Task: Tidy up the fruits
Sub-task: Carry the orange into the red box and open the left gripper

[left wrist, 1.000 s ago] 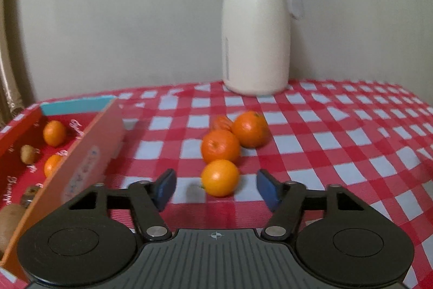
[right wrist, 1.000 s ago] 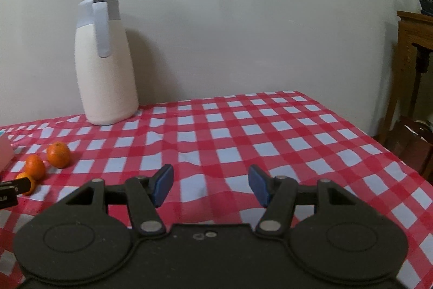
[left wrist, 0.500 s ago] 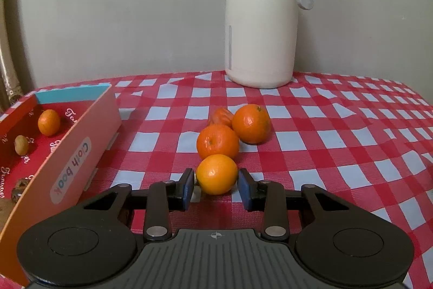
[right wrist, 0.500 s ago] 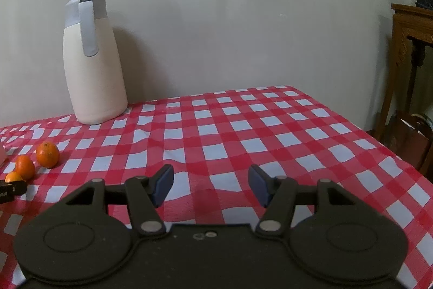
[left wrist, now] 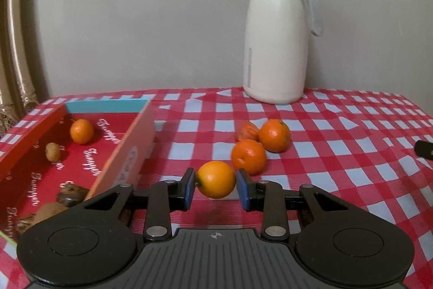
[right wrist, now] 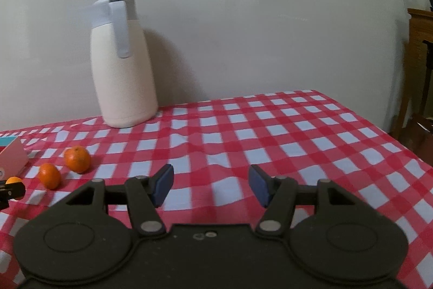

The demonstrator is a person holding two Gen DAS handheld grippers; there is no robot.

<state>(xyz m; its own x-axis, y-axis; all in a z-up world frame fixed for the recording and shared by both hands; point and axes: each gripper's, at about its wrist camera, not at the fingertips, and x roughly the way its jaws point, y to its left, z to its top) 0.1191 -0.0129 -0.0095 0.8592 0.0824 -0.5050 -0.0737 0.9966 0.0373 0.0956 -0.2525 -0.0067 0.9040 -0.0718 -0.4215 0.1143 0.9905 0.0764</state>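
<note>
My left gripper (left wrist: 216,186) is shut on an orange (left wrist: 215,182) and holds it just above the checked cloth, to the right of the red box (left wrist: 127,153). Three more oranges lie close behind: one (left wrist: 248,156), one (left wrist: 274,135), and a peeled-looking one (left wrist: 246,131). The box holds an orange (left wrist: 81,131) and brown fruits (left wrist: 52,152). My right gripper (right wrist: 211,187) is open and empty over the cloth. Two oranges (right wrist: 77,159) (right wrist: 49,175) show at its left.
A cream jug with a grey lid (left wrist: 276,37) stands at the back by the wall; it also shows in the right wrist view (right wrist: 123,64). A wooden cabinet (right wrist: 419,67) stands beyond the table's right edge. A curtain (left wrist: 16,45) hangs at the far left.
My left gripper closed on the nearest orange, lifted it slightly and shifted left toward the box. My right gripper stayed open and turned slightly left.
</note>
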